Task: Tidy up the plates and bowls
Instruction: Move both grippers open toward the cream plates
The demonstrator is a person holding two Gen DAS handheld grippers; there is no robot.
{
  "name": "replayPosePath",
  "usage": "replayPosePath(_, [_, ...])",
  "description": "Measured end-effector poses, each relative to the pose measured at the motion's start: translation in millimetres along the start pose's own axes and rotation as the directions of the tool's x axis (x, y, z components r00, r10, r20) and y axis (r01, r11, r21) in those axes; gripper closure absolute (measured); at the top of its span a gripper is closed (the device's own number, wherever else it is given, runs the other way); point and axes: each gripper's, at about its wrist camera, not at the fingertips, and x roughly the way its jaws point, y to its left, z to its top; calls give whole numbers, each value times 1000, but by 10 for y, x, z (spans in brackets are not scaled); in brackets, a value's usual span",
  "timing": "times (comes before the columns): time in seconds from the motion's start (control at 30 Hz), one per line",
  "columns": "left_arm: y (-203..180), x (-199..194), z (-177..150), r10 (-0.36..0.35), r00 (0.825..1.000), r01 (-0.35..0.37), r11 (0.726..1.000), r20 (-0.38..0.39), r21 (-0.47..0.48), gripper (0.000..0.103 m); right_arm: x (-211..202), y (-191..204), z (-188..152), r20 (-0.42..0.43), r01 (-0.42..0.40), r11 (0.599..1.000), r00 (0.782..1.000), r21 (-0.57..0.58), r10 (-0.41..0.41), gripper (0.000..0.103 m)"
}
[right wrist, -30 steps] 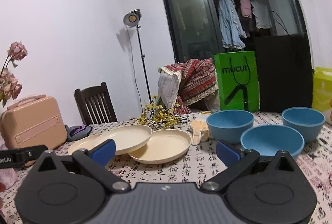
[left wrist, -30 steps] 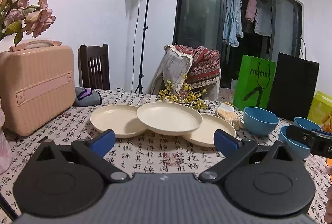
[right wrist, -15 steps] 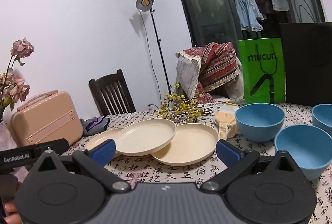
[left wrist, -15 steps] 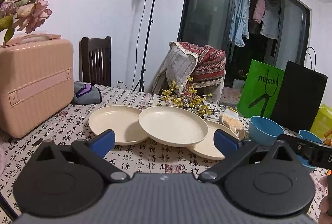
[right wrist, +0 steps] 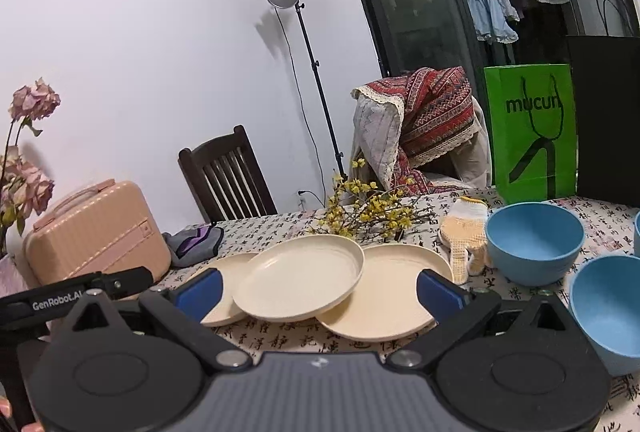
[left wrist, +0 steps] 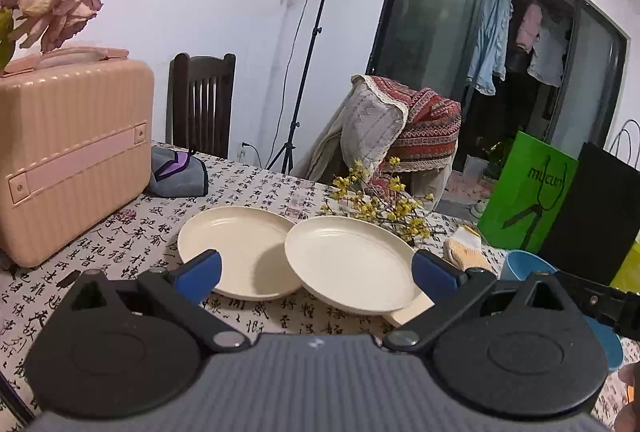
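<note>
Plates lie mid-table in an overlapping row: the middle plate (right wrist: 298,278) rides tilted on the left plate (left wrist: 236,250) and right plate (right wrist: 384,296), so its raised rim offers a ready edge to pinch. Toward the table's right edge, the blue bowls (right wrist: 534,242) stand apart, unstacked. Left gripper (left wrist: 316,268) and right gripper (right wrist: 318,286) both hover spread and empty before the plates, with bare tablecloth (left wrist: 120,232) between them and the near edge.

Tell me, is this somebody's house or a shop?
Most likely a house, probably a dining room. There is a table with a printed cloth holding plates and blue bowls, a wooden chair beside it, and clothes hanging behind the glass door.
</note>
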Motion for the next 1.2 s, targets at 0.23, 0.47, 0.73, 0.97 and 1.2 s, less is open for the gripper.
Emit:
replayPosePath(0.23, [22, 204, 176, 1, 1000, -1, 1000, -10, -15, 0, 247, 12, 162, -13, -4, 1000, 1000, 21, 4, 0])
replayPosePath(0.47, [78, 417, 315, 6, 1000, -6, 999, -15, -49, 0, 500, -18, 315, -19, -15, 998, 1000, 59, 16, 0])
replayPosePath(0.73, [92, 671, 388, 12, 1000, -14, 999, -29, -46, 0, 807, -92, 379, -42, -6, 995, 999, 98, 10, 0])
replayPosePath(0.97, [79, 890, 443, 25, 999, -27, 999, -40, -45, 0, 1051, -137, 396, -58, 0, 994, 998, 111, 6, 0])
replayPosePath(1.2, [65, 1128, 482, 50, 997, -52, 997, -56, -49, 0, 1287, -189, 431, -75, 17, 991, 997, 136, -6, 0])
